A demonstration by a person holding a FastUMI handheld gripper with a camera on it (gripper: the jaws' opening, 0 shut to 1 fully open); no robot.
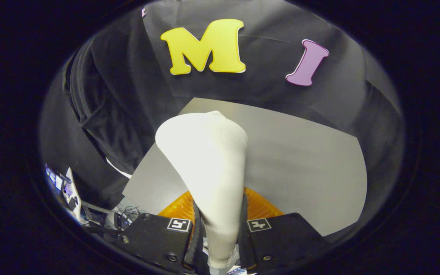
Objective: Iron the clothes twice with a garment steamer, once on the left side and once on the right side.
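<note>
Your gripper (220, 225) is closed around the handle of the garment steamer (206, 160), with one finger pressed against each side of it. The handle runs down between the fingers and passes out of sight below them. From that grip the steamer's pale, off-white body rises forward and leans a little to the left, widening into a rounded head well ahead of the fingertips.

Each finger carries a small square marker (178, 224) on its upper face, one on either side of the handle. Behind the fingers, just next to the handle on both sides, you can see a ribbed orange part (260, 208); what it belongs to cannot be told.

Beyond the steamer lies a flat grey tabletop (300, 160), bare where it shows, reaching away to the dark cloth wall (266, 61) of the booth. To the left of the steamer's head, a black garment (105, 110) hangs in folds in front of that wall, apart from the steamer. Low on the left, past the edge of the tabletop, there is a clutter of cables and small equipment (90, 214), too small to make out.
</note>
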